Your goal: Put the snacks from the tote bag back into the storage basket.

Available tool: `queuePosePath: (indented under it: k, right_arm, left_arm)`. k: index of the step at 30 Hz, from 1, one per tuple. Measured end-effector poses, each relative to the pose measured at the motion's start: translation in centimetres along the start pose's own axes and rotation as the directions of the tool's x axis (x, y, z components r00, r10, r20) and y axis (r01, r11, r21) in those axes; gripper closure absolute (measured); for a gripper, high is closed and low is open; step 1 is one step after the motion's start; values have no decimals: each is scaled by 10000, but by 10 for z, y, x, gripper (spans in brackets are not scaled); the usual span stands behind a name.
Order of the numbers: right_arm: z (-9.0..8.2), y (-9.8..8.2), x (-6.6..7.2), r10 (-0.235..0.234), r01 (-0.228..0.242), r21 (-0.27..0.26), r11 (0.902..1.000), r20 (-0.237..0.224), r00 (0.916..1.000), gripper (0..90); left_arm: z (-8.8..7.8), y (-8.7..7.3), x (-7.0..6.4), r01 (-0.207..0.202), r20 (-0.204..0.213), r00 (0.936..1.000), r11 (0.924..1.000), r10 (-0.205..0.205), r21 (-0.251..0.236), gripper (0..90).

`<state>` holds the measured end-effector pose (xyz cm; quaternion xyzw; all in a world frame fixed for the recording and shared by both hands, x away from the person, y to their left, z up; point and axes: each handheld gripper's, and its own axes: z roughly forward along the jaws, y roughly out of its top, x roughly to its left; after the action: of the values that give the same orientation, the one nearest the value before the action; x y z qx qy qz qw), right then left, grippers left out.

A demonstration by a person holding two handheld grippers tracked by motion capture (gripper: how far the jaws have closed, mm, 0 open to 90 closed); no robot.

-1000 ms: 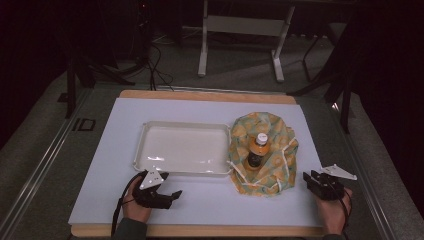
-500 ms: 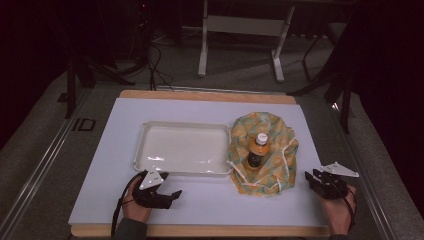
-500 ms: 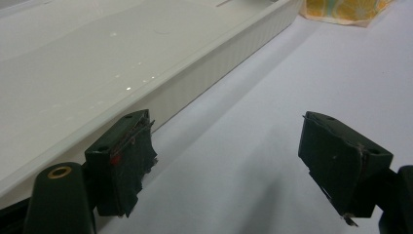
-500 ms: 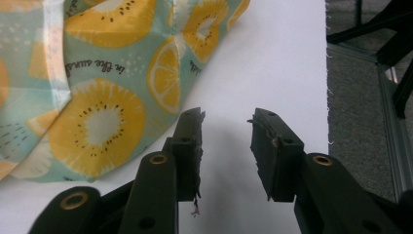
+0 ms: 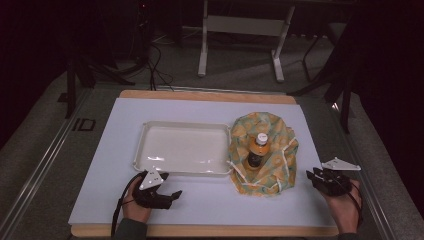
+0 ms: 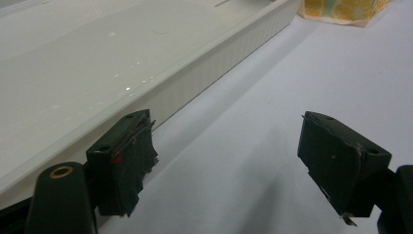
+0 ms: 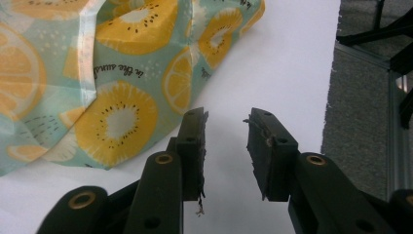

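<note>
A fruit-print cloth [image 5: 280, 145] lies spread on the right half of the white mat, with an upright amber bottle [image 5: 256, 152] with a white cap on its middle. A white tray [image 5: 141, 145] sits empty to its left. My left gripper [image 5: 174, 195] rests open on the mat just in front of the tray, whose wall [image 6: 209, 63] runs past the open jaws of that left gripper [image 6: 226, 146]. My right gripper [image 5: 314, 177] hovers at the mat's right edge, beside the cloth [image 7: 112, 73]. Its jaws [image 7: 225, 122] have just been closing and stand partly open, with nothing between them.
A corner of the cloth [image 6: 341, 9] shows beyond the tray's far end. The mat lies on a wooden board [image 5: 210, 95]; grey floor and a metal rail [image 7: 394, 126] lie past its right edge. Stand legs [image 5: 202, 50] rise behind the table.
My right hand has lifted its gripper slightly off the mat near the right edge. The left gripper, tray, cloth and bottle have stayed put.
</note>
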<state>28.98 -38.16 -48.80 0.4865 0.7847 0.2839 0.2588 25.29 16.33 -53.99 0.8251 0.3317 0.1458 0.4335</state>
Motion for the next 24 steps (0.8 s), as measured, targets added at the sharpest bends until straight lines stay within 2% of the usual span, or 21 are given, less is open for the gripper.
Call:
queuePosePath:
  k: [7,19,20,24]
  right_arm:
    - [-3,5,0,-593,596,400,9974,-97,9982,703]
    - [-11,11,-3,-945,955,538,9940,-210,9953,689]
    - [-14,12,-3,-1113,1124,572,9920,-228,9935,689]
    - [-18,16,-2,-1222,1247,530,9908,-466,9914,689]
  left_arm:
    - [1,0,-1,-118,-47,9999,9999,118,94,210]
    - [1,0,-2,-244,-125,9996,9996,245,105,210]
    - [1,0,-2,-233,-122,9997,9997,234,106,210]
    - [2,1,-3,-241,-100,9997,9996,242,127,210]
